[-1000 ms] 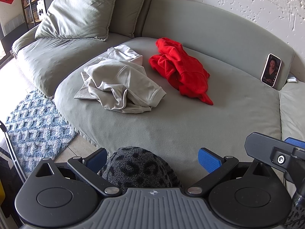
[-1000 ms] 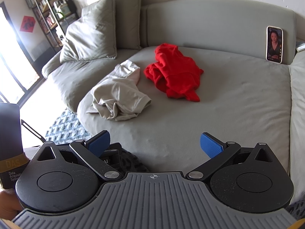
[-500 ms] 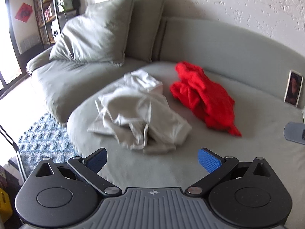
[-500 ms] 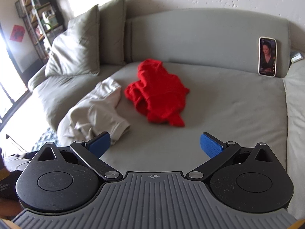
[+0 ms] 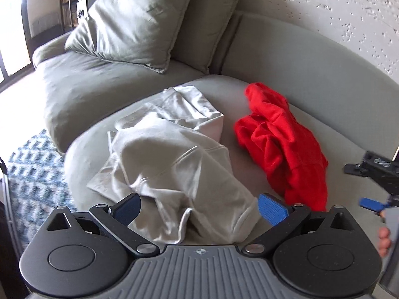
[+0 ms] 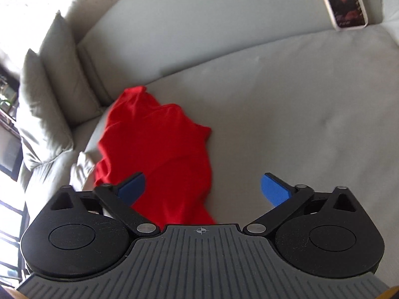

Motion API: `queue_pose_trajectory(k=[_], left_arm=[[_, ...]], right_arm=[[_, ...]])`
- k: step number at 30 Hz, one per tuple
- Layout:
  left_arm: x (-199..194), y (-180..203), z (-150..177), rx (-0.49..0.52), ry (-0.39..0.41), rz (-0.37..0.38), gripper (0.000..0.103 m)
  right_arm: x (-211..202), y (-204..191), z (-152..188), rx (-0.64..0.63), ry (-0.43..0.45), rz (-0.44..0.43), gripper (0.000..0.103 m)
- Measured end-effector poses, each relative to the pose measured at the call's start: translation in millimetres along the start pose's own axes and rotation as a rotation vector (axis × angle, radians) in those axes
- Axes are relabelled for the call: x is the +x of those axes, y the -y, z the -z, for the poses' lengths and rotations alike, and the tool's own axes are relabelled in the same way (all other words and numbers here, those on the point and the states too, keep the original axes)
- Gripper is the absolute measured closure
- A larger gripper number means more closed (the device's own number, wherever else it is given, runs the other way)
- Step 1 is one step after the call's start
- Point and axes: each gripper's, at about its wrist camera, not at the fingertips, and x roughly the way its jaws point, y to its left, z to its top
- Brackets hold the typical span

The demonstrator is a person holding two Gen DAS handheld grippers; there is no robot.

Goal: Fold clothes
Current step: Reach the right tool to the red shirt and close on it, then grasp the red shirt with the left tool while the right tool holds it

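Both jaws gape empty, my right gripper (image 6: 204,191) closing over the red garment (image 6: 159,154) near the sofa's (image 6: 286,114) back edge, my left gripper (image 5: 198,206) wide above the crumpled beige garment (image 5: 172,164) by its front edge, ready to spread them.

A grey-green sofa (image 5: 286,49) with cushions (image 5: 129,25) stands against a rough white wall (image 5: 324,5).

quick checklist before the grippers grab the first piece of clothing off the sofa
1. Red garment between the right gripper fingers: ok; jaws closing, pads not pressing yet.
2. Beige garment ahead of the left gripper: ok; jaws open, nothing held.
3. Garments apart: ok, bare sofa between them.
4. Bare cushion for spreading: ok.
5. Phone clear of the clothes: ok.
6. Hem or collar located: cannot tell.
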Motion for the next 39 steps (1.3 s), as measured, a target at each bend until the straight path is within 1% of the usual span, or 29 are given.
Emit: queue_pose_trajectory(k=[2, 5, 8, 9, 10, 11, 12, 13, 14, 15, 17, 19, 21, 24, 26, 29, 31, 33, 35, 36, 38, 39], left_arm=[[10, 0, -3, -0.01, -0.002, 0.016, 0.004], [22, 4, -8, 0.016, 0.018, 0.01, 0.003], [28, 5, -10, -0.002, 0.015, 0.017, 0.003], [30, 5, -10, -0.01, 0.013, 0.019, 0.003], [31, 4, -10, -0.019, 0.008, 0.024, 0.003], [32, 4, -9, -0.025, 0.002, 0.03, 0.003], [31, 4, -9, -0.023, -0.003, 0.03, 0.003], [31, 4, -8, -0.019, -0.008, 0.027, 0.003], [29, 4, -8, -0.011, -0.011, 0.024, 0.003], [25, 3, -8, -0.004, -0.011, 0.022, 0.003], [17, 1, -7, -0.002, -0.004, 0.026, 0.003], [5, 0, -8, -0.006, 0.005, 0.027, 0.003], [-11, -1, -10, -0.011, 0.022, 0.038, 0.003], [-41, 1, -12, -0.022, 0.052, 0.079, 0.003], [-63, 5, -13, -0.037, 0.068, 0.121, 0.003], [-99, 19, -8, -0.053, 0.095, 0.211, 0.003], [-122, 30, 0, -0.037, 0.106, 0.273, 0.003], [-138, 42, 13, -0.015, 0.092, 0.32, 0.002], [-153, 53, 26, 0.008, 0.072, 0.364, 0.002], [-158, 58, 34, 0.021, 0.056, 0.383, 0.002], [-161, 64, 52, 0.063, 0.009, 0.394, 0.002], [-161, 66, 61, 0.092, -0.013, 0.391, 0.002]], right_arm=[[28, 5, -10, 0.04, -0.028, -0.009, 0.032], [59, 10, -19, 0.077, -0.048, -0.024, 0.033], [79, 13, -22, 0.123, -0.05, -0.073, 0.033], [85, 14, -21, 0.143, -0.054, -0.09, 0.034], [90, 12, -20, 0.144, -0.062, -0.097, 0.037], [95, 7, -18, 0.127, -0.08, -0.092, 0.049], [100, 2, -16, 0.11, -0.098, -0.086, 0.064], [101, -2, -14, 0.095, -0.1, -0.082, 0.071], [98, -6, -13, 0.074, -0.091, -0.083, 0.088], [95, -11, -12, 0.052, -0.081, -0.083, 0.095], [77, -22, -12, -0.027, -0.029, -0.068, 0.097], [48, -37, -13, -0.107, 0.048, -0.071, 0.098], [12, -49, -19, -0.154, 0.133, -0.082, 0.098], [-68, -61, -34, -0.229, 0.32, -0.088, 0.099], [-128, -66, -49, -0.266, 0.431, -0.107, 0.099], [-222, -73, -70, -0.326, 0.589, -0.137, 0.099], [-282, -79, -68, -0.413, 0.665, -0.178, 0.099], [-330, -88, -52, -0.552, 0.718, -0.173, 0.099], [-360, -93, -27, -0.688, 0.711, -0.165, 0.099], [-367, -93, -11, -0.737, 0.686, -0.165, 0.099], [-368, -86, 31, -0.82, 0.587, -0.143, 0.099], [-366, -78, 51, -0.832, 0.537, -0.127, 0.098]])
